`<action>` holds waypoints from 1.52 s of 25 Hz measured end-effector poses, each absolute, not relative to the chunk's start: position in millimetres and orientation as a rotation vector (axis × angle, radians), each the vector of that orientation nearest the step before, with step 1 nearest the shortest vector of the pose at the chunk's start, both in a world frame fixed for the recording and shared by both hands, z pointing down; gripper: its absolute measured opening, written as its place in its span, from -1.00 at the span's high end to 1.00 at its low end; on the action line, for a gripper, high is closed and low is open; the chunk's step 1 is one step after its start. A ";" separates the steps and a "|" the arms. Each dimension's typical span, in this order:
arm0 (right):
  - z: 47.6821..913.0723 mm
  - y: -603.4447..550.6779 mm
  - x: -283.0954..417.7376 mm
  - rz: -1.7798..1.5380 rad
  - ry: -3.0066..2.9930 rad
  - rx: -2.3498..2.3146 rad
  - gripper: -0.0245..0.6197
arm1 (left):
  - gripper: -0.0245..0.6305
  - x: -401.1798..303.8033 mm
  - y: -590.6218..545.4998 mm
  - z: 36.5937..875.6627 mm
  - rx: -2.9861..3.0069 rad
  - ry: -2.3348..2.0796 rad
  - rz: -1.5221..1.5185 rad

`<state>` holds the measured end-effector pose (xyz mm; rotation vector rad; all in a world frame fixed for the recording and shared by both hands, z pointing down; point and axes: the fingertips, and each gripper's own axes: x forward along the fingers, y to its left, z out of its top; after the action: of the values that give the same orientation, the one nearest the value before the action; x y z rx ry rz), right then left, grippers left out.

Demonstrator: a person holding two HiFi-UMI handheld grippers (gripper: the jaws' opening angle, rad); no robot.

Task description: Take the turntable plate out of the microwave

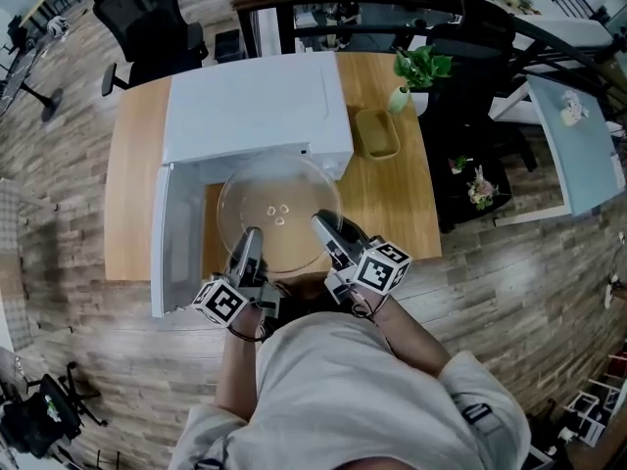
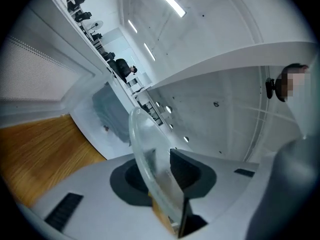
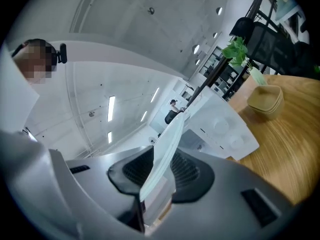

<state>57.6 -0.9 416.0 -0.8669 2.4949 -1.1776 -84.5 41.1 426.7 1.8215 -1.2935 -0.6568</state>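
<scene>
Where the head view looks steeply down on a wooden table [image 1: 132, 194], it shows the white microwave [image 1: 255, 106] with its door [image 1: 171, 238] swung open to the left, and the clear glass turntable plate [image 1: 279, 213] held roughly level in front of the opening, its far rim at the mouth of the cavity and the rest out over the table. The left gripper [image 1: 247, 248] takes the plate's near-left rim and the right gripper [image 1: 328, 228] its near-right rim, but from above the grip itself is hard to judge. The two gripper views settle it: in each, the plate's edge runs between the dark pads, with the jaws pinching the glass from both faces. The right gripper view alone shows the microwave's front panel with two round dials, seen past the plate. To the right of the microwave stand a tan dish [image 1: 377, 133] and, beyond it, a leafy plant [image 1: 421, 67] in a white vase. The left gripper view shows instead the inner face of the door and bare table on the left.
</scene>
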 end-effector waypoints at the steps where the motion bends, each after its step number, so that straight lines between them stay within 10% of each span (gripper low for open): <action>1: 412.3 -0.2 60.3 -1.168 2.492 -0.866 0.59 | 0.57 -82.1 41.3 423.1 1.831 -1.290 -0.655; 38: 382.8 11.5 81.9 -1.053 2.450 -0.924 0.58 | 0.58 -62.9 42.6 389.5 1.918 -1.220 -0.629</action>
<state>81.9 11.5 382.8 -0.9244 2.4502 -1.0532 -62.9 42.6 389.5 1.9179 -1.2203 -0.6290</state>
